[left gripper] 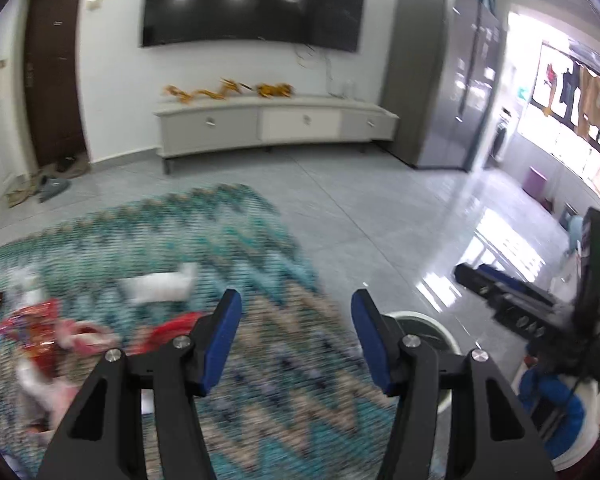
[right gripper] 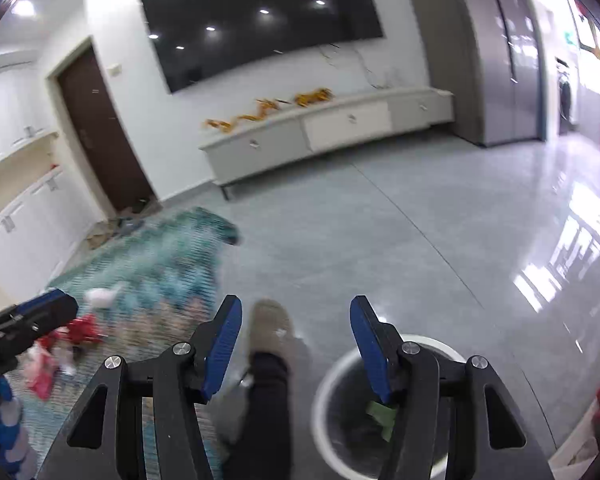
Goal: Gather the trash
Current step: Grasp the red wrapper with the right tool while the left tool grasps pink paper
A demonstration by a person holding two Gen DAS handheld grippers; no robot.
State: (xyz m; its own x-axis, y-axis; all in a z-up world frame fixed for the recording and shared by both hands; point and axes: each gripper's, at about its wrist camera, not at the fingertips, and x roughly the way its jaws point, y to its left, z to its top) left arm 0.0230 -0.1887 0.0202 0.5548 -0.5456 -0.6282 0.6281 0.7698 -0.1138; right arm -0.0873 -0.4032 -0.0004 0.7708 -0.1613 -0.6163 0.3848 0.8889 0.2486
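1. The left hand-held gripper (left gripper: pixel 296 336), black with blue pads, hangs above a teal, zigzag-patterned woven rug (left gripper: pixel 204 236); its jaws stand partly apart with nothing between them.
2. The right hand-held gripper (right gripper: pixel 296 338), of the same build, is likewise parted about halfway and empty, poised over the glossy grey tiled floor (right gripper: pixel 380 240).
3. The trash lies scattered on the rug at the left of the left wrist view: crumpled red-and-pink plastic wrappers (left gripper: pixel 40 332) and, beyond them, a white crumpled paper piece (left gripper: pixel 160 286). Blur hides finer detail.
4. From the right wrist view, the same red wrappers (right gripper: pixel 80 330) and white piece (right gripper: pixel 102 296) sit on the rug (right gripper: pixel 172 248), well left of that gripper.
5. A round white-rimmed waste bin with a dark liner (right gripper: pixel 332 384) stands on the floor directly below the right gripper's right finger; a green scrap (right gripper: pixel 380 414) lies inside it.
6. In the left wrist view the bin's white rim (left gripper: pixel 424 318) shows just behind the left gripper's right finger, at the rug's edge.
7. A person's dark trouser leg and beige shoe (right gripper: pixel 270 328) stand between rug and bin.
8. Behind, a large black wall-mounted television (left gripper: pixel 256 0) hangs above a long pale low cabinet (left gripper: pixel 276 124), beside a tall grey wardrobe (left gripper: pixel 448 80).
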